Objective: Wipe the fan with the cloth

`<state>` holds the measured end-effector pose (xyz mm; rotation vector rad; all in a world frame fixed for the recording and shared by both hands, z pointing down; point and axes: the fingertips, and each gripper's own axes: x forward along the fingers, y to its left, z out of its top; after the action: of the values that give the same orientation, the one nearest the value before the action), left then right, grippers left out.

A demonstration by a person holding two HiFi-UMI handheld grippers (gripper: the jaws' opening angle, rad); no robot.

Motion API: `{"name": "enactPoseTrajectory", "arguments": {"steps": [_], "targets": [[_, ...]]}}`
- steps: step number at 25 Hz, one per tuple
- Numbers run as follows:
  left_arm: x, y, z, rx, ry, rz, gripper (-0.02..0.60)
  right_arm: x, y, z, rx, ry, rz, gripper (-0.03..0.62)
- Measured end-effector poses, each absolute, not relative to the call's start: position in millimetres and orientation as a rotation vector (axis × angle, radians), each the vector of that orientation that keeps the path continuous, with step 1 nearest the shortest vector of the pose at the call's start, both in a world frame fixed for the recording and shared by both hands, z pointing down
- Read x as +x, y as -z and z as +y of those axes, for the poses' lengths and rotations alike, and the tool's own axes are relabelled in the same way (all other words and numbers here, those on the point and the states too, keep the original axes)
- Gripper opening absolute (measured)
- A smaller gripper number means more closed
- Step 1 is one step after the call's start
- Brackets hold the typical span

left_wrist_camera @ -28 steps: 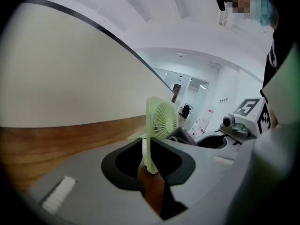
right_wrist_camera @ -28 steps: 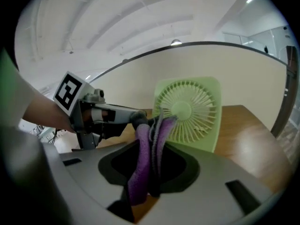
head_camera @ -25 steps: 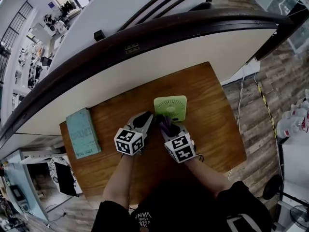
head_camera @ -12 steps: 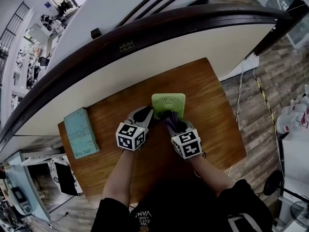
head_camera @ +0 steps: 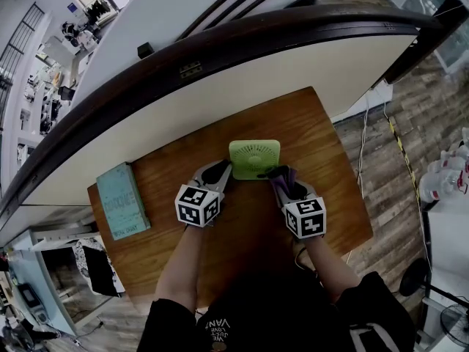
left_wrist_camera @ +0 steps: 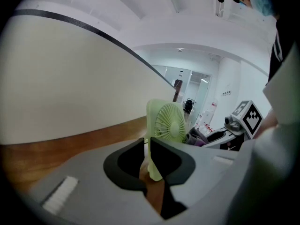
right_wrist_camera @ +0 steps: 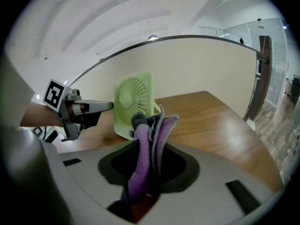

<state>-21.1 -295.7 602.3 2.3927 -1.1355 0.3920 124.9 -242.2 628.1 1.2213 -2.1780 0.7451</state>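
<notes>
A small green square fan (head_camera: 254, 158) stands upright on the wooden table (head_camera: 322, 145). My left gripper (head_camera: 222, 173) is shut on the fan's left edge; in the left gripper view the jaws pinch the fan's (left_wrist_camera: 166, 123) green frame low down. My right gripper (head_camera: 283, 180) is shut on a folded purple cloth (head_camera: 281, 174), just off the fan's near right corner. In the right gripper view the cloth (right_wrist_camera: 149, 144) sticks up from the jaws, with the fan (right_wrist_camera: 133, 104) a little beyond it and apart from it. The left gripper (right_wrist_camera: 89, 109) shows at the fan's left.
A teal book (head_camera: 121, 200) lies flat at the table's left end. A curved white partition with a dark rim (head_camera: 220, 101) runs along the table's far side. The table's right edge drops to a wooden floor with cables (head_camera: 374, 145).
My right gripper has carried the cloth rightward, from in front of the fan's face to beside its right corner. The left gripper has kept its grip and place.
</notes>
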Motion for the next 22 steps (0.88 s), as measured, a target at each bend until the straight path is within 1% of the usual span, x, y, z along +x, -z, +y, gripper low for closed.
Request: {"name": "enactPoseTrajectory", "arguments": {"steps": [6, 11, 17, 22], "targets": [[-24, -605, -292, 2.382, -0.392, -1.135, 0.044, 132, -627, -239, 1.255, -0.751, -2.168, 0.117], [-30, -599, -282, 2.365, -0.369, -1.164, 0.044, 138, -609, -233, 1.297, -0.750, -2.202, 0.117], [-42, -570, -261, 2.383, -0.281, -1.246, 0.043, 143, -573, -217, 1.365, -0.700, -2.252, 0.117], [-51, -539, -238, 2.413, -0.214, -1.303, 0.017, 147, -541, -200, 1.437, -0.644, -2.284, 0.117]]}}
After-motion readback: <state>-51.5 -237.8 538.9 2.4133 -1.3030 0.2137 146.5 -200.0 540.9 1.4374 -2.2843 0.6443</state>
